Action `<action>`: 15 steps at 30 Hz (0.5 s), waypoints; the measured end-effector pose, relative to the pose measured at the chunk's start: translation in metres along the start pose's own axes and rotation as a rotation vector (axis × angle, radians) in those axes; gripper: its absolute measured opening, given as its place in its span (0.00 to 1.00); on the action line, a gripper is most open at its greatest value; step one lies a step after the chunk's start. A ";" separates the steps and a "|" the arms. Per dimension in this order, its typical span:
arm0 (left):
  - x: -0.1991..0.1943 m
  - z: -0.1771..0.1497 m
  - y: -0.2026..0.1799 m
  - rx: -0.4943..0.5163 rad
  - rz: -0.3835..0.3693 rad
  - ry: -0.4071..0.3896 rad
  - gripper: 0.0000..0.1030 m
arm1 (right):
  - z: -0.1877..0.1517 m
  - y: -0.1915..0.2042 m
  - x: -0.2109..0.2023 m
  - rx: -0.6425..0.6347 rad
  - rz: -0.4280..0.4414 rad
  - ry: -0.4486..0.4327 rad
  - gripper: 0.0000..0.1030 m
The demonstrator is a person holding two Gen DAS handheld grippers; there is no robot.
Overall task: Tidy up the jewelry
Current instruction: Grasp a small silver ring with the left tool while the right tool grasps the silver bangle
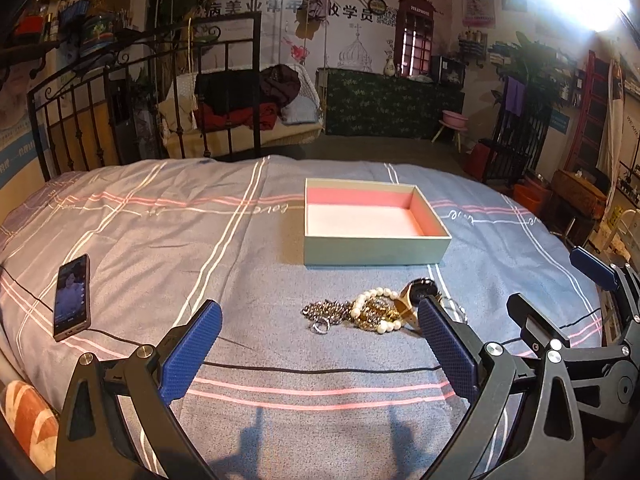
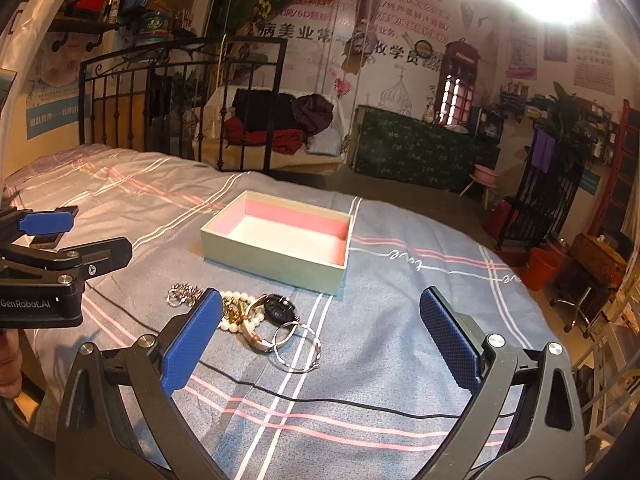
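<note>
Left claw (image 1: pixel 320 344) gapes before jewelry (image 1: pixel 372 310); cable (image 1: pixel 320 370) crosses between.

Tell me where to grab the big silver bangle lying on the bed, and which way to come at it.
Grip the silver bangle across its thin rim on the near, free arc, coming down from above with the right gripper. It lies flat at the pile's edge; its far side overlaps the watch, so that end looks tangled.

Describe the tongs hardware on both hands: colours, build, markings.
Both match. The left tongs and right tongs have black plastic scissor-style arms with silver pivot bolts. Each finger carries a blue pad with fine diamond knurling. The left body reads "GenRobot.AI" in white. No sleeves in view.
</note>
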State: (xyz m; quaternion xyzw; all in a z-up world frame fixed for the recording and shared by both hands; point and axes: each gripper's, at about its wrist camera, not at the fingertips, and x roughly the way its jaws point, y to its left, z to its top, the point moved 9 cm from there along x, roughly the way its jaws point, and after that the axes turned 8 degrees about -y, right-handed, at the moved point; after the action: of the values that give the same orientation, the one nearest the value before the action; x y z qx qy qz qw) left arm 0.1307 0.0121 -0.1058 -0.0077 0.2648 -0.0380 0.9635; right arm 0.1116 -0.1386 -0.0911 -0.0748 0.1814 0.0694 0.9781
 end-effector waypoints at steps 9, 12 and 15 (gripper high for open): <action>0.070 -0.048 0.014 0.056 -0.003 0.234 0.94 | -0.056 0.003 0.072 0.027 0.123 0.263 0.95; 0.086 -0.050 0.017 0.033 -0.016 0.261 0.90 | -0.066 0.001 0.087 0.052 0.147 0.298 0.95; 0.098 -0.051 0.017 0.006 -0.047 0.295 0.73 | -0.074 0.002 0.097 0.039 0.153 0.322 0.95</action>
State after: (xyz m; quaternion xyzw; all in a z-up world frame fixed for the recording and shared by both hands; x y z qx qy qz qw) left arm 0.1893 0.0215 -0.2001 -0.0052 0.4033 -0.0620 0.9129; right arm 0.1756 -0.1383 -0.1957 -0.0517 0.3420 0.1272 0.9296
